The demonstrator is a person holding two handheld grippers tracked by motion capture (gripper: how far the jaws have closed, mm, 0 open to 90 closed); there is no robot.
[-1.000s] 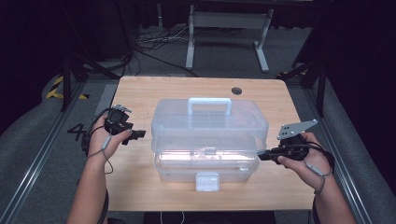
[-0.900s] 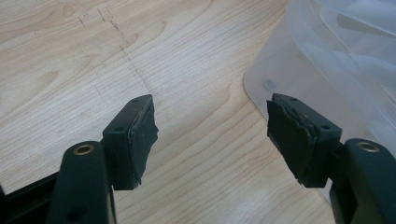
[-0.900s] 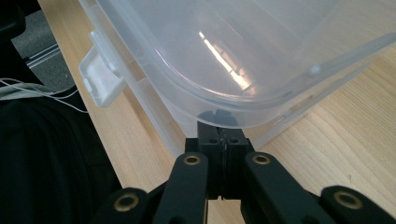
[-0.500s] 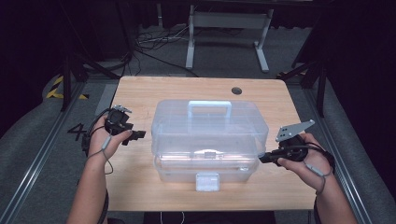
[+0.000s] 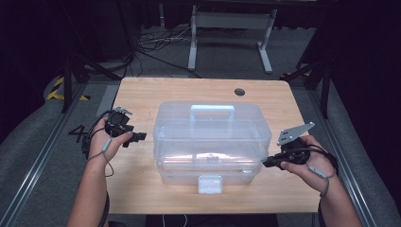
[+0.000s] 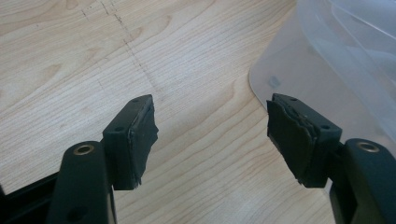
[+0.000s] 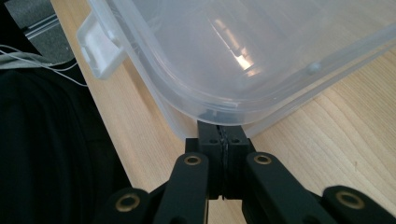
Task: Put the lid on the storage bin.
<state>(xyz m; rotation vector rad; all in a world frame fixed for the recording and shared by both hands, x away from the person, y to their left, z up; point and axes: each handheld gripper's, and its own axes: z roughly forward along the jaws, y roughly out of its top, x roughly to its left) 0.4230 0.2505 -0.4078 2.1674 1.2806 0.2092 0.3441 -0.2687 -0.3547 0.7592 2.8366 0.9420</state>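
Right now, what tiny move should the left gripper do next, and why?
Probably slide the left gripper sideways toward the clear plastic box. Its fingers are wide open over bare table, just short of the box's side, while the right gripper is already shut against the box's rim.

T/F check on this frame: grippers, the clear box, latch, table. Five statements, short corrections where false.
1. The left gripper has its jaws spread apart, with nothing between them. True.
2. The right gripper is wide open. False: its jaws are shut together, tips under the lid's rim at the corner of the clear plastic box.
3. The box's handle sits on top of the lid. True.
4. The white latch faces away from the person. False: it is on the person's side.
5. The box stands on a metal table. False: a wooden table.
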